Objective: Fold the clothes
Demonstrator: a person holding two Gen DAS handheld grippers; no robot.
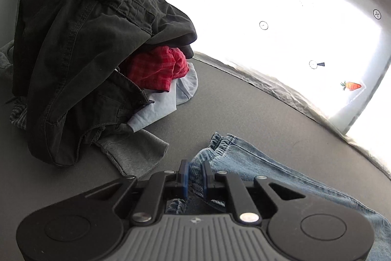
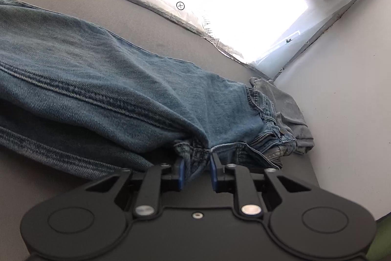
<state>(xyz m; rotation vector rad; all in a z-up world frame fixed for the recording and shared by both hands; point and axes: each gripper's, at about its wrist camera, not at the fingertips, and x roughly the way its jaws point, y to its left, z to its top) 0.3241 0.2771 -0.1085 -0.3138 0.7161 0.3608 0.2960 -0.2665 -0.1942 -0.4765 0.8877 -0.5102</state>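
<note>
Light blue jeans (image 1: 264, 165) lie on the grey table surface (image 1: 232, 102). My left gripper (image 1: 195, 174) is shut on a bunched fold of the jeans near the elastic hem. In the right wrist view the jeans (image 2: 117, 80) stretch to the left, doubled over, with the zipper and waistband at the right. My right gripper (image 2: 196, 169) is shut on bunched denim at the near edge of the jeans, close to the waistband.
A pile of clothes stands at the left: a black garment (image 1: 80, 45) on top, red plaid cloth (image 1: 156, 67), pale blue cloth (image 1: 161, 102) and grey cloth (image 1: 136, 153). A grey-blue garment (image 2: 286, 109) lies beyond the waistband by the pale wall (image 2: 347, 89). Bright plastic sheeting (image 1: 281, 28) edges the table.
</note>
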